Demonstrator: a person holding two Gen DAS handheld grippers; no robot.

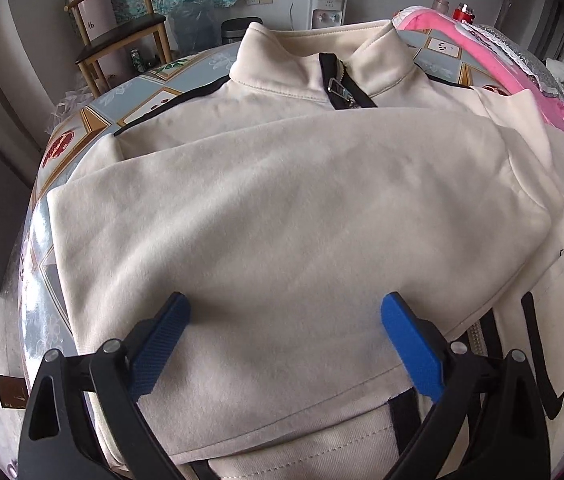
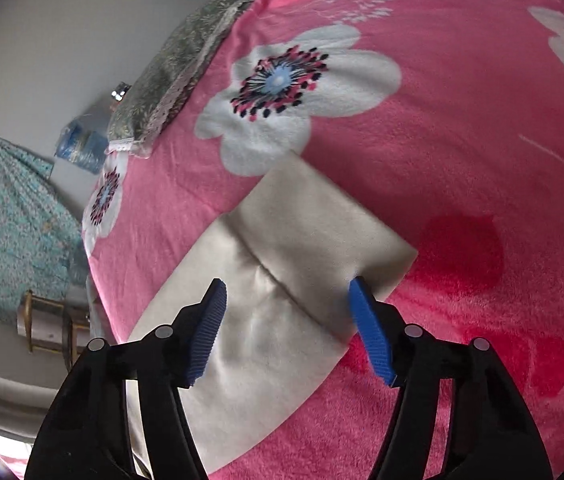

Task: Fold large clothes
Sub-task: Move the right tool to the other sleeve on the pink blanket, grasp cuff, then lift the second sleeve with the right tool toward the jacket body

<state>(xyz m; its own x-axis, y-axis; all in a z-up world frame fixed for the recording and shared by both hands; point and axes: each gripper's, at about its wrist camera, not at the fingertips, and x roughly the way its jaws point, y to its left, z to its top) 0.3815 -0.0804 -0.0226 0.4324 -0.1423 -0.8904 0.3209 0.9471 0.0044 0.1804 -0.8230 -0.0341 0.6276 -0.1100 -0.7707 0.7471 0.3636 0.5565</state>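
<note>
sleeve-fold step. cream zip-neck sweatshirt (image 1: pixel 282 208) lies flat on the patterned desk (image 1: pixel 82 120), one sleeve already across the chest. left gripper (image 1: pixel 286 336) fingers wide, empty. right gripper (image 2: pixel 288 320) fingers wide over the other sleeve's cuff (image 2: pixel 314 224) at 12 o'clock on the pink blanket (image 2: pixel 462 120). next: pinch cuff, carry it across.

Patterned table (image 1: pixel 82 120) under cream jacket (image 1: pixel 282 200), pink blanket (image 2: pixel 442 120) — perhaps a bed
</note>
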